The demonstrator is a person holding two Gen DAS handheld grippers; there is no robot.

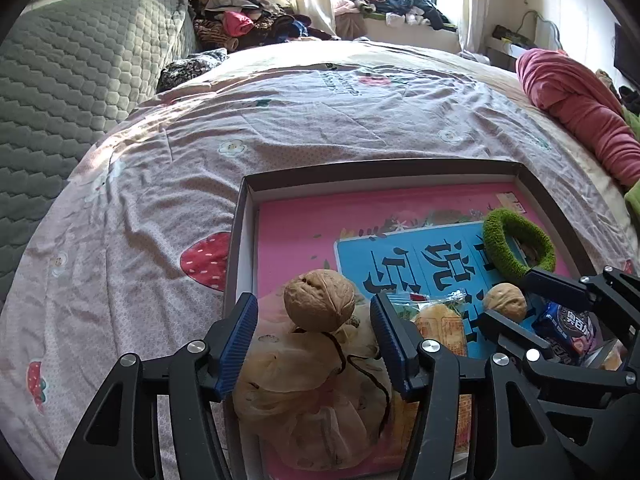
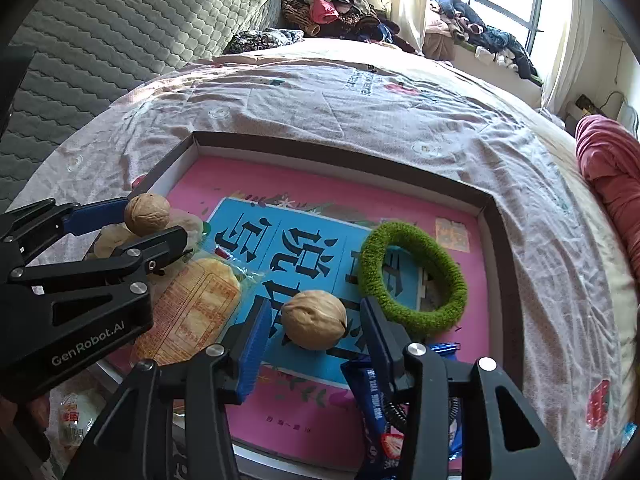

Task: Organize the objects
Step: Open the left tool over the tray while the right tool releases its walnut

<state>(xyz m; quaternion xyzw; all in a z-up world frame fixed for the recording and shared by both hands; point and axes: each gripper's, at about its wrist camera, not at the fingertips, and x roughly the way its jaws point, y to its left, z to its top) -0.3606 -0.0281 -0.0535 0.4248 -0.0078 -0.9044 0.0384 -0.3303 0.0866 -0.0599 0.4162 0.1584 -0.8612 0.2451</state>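
A shallow dark-rimmed box [image 1: 380, 168] [image 2: 340, 156] lies on the bed with a pink and blue book as its floor. One walnut [image 1: 320, 300] [image 2: 146, 214] rests on a cream drawstring pouch [image 1: 312, 380] at the box's left side. My left gripper [image 1: 313, 300] [image 2: 154, 220] stands open around it, with gaps on both sides. A second walnut [image 2: 314, 320] [image 1: 505, 302] sits on the book, and my right gripper [image 2: 314, 312] [image 1: 504, 296] is open around it without touching.
In the box also lie a green fuzzy ring [image 2: 368, 264] [image 1: 496, 248], an orange cracker packet [image 2: 196, 308] and a blue biscuit packet [image 1: 568, 328]. A small snack packet [image 2: 72, 416] lies outside the box. A red blanket [image 1: 580, 112] is at the right.
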